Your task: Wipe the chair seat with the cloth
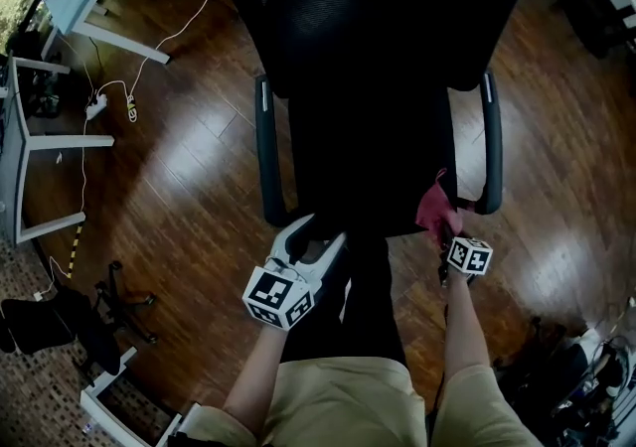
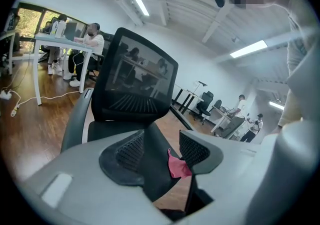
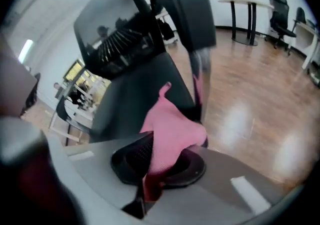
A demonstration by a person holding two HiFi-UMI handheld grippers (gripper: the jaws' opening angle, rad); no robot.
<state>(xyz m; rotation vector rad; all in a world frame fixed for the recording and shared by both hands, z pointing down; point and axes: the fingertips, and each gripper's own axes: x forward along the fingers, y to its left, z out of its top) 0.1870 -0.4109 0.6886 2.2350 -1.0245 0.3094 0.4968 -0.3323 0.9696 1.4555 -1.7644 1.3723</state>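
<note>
From the head view, a black office chair with a mesh back (image 1: 368, 8) stands on a dark wooden floor (image 1: 179, 177). The left gripper (image 1: 303, 254) sits at the front left edge of the chair seat (image 1: 368, 167). The right gripper (image 1: 449, 236) holds a crumpled pink cloth (image 1: 434, 207) at the seat's front right corner, beside the armrest. The left gripper view shows its jaws spread apart, holding nothing. The right gripper view shows its jaws clamped on the cloth

Bunched pink cloth (image 1: 434, 209); seemingly touching the black chair seat (image 1: 368, 162).
</note>
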